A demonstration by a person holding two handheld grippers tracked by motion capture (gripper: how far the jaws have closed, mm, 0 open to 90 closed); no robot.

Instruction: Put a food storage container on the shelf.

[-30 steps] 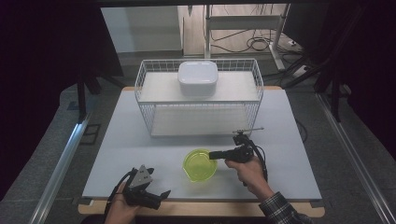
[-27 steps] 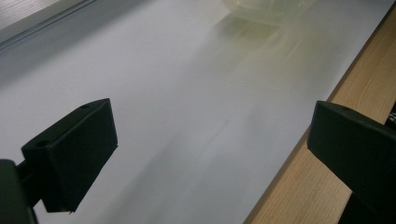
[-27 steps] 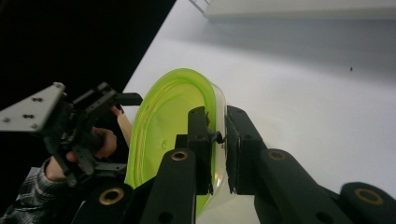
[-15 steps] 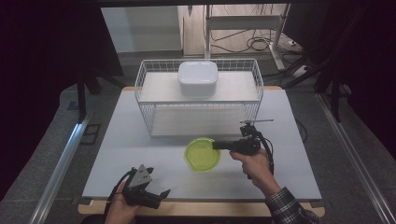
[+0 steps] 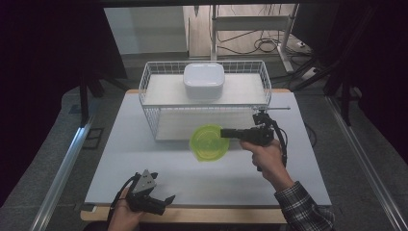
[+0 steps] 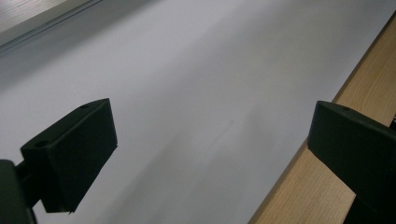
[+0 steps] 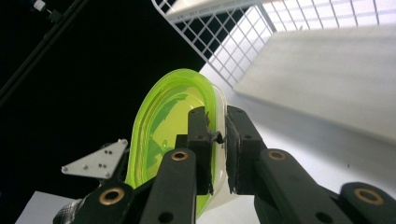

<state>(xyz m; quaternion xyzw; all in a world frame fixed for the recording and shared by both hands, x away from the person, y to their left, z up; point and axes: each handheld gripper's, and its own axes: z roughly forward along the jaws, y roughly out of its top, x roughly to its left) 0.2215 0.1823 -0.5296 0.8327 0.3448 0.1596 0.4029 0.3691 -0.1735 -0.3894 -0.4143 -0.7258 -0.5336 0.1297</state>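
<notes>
Just in front of the wire basket (image 5: pixel 262 84), near the middle of the bench (image 5: pixel 144 159), I have the right claw (image 5: pixel 225 133) pinching the rim of the green bowl (image 5: pixel 208 143). From the high view the bowl hangs clear of the bench top, tipped so its round face shows toward the camera, its far edge overlapping the basket's lower front wire. My right hand (image 5: pixel 263 153) grips the tool from the right, with the claw pointing left across the bench. In the right gripper view the two black jaws stand close together with the bowl's (image 7: pixel 173 135) thin wall caught between them, one pad inside the bowl and one outside, and the white grid of the basket (image 7: pixel 224 42) runs across the upper part of that view.

On top of the basket's upper shelf I see a white lidded box (image 5: pixel 203 81), sitting toward the middle and well apart from the bowl.

At the near left corner of the bench, my left hand (image 5: pixel 126 211) holds the left claw (image 5: pixel 161 199) low over the near edge. In the left gripper view its jaws stand spread wide with nothing between them, just the pale bench surface (image 6: pixel 196 93) and the wooden edge strip (image 6: pixel 299 196) at the right.
</notes>
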